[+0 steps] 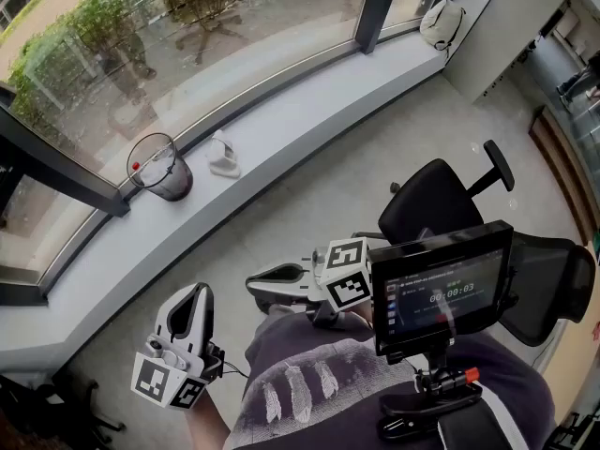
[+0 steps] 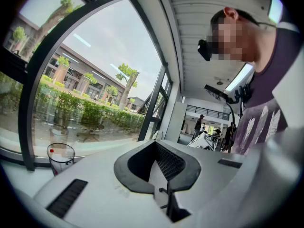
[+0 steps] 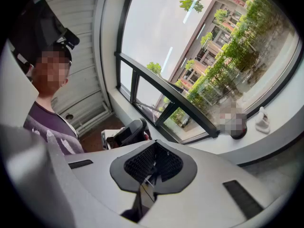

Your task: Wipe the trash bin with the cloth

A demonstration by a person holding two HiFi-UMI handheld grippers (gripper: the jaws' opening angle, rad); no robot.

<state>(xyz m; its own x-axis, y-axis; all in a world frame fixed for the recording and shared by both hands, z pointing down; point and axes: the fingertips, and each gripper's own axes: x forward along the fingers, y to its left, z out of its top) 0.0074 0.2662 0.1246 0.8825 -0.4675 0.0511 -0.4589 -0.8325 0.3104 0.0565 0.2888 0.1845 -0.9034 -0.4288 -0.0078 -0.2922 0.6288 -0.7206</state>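
Note:
A small clear trash bin (image 1: 159, 167) with a dark bottom stands on the grey window ledge (image 1: 309, 111), and a crumpled white cloth (image 1: 223, 156) lies just to its right. My left gripper (image 1: 194, 296) hangs low at the bottom left, shut and empty, far from both. My right gripper (image 1: 255, 284) is by my lap, pointing left, also shut on nothing. The left gripper view shows the bin (image 2: 61, 158) beyond the closed jaws (image 2: 156, 167). In the right gripper view the cloth (image 3: 262, 120) lies on the ledge beside the bin (image 3: 236, 133), which a mosaic patch partly covers, well past that gripper (image 3: 153, 167).
A black office chair (image 1: 436, 200) stands on the grey floor to my right. A screen (image 1: 441, 289) is mounted in front of my chest. A pale bag (image 1: 441, 22) sits at the ledge's far end. Dark window frames (image 1: 56, 172) rise behind the ledge.

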